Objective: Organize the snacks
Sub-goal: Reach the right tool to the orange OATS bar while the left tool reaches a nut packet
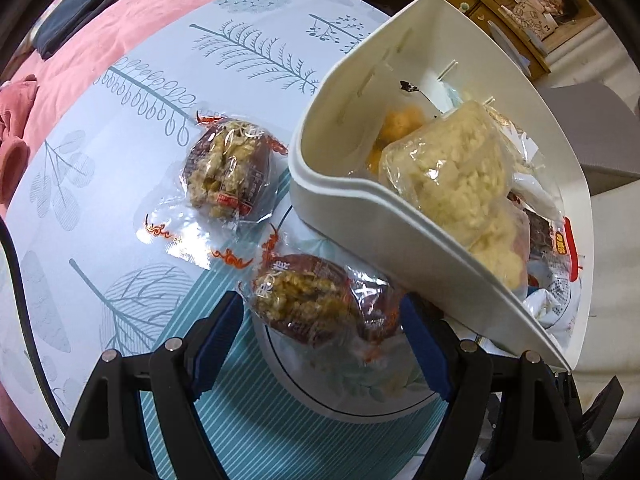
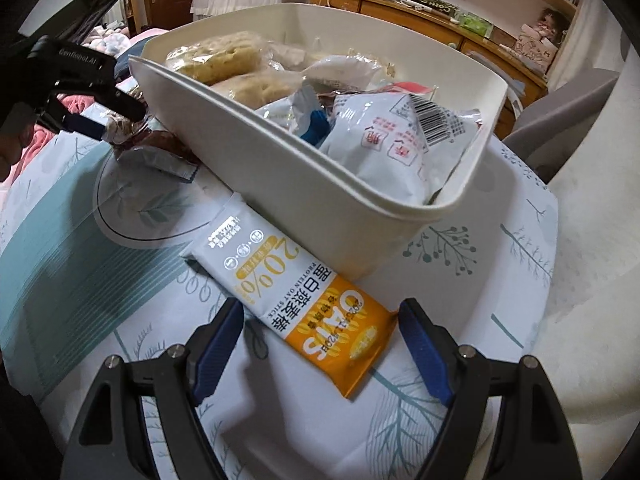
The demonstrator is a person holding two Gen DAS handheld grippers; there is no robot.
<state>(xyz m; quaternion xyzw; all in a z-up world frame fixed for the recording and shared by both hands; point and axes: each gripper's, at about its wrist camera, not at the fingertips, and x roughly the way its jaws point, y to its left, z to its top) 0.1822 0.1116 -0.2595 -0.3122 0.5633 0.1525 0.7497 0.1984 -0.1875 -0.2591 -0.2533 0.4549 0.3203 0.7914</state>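
Note:
A white bin (image 1: 340, 196) (image 2: 304, 208) holds several wrapped snacks on the leaf-print tablecloth (image 1: 132, 92). My left gripper (image 1: 320, 324) is open, its jaws on either side of a brown-wrapped grain cake (image 1: 316, 300) that lies against the bin's near wall. A second grain cake (image 1: 228, 172) lies farther out, left of the bin. My right gripper (image 2: 320, 340) is open around the orange end of an orange-and-white oat bar packet (image 2: 296, 304) lying flat on the cloth in front of the bin. The left gripper also shows in the right wrist view (image 2: 104, 120), at the grain cake (image 2: 132, 132).
A pink bedspread (image 1: 88, 40) with a dark cloth (image 1: 76, 16) lies beyond the table on the left. Wooden drawers (image 2: 440, 28) stand at the back. A grey chair (image 2: 560, 120) stands at the table's right edge.

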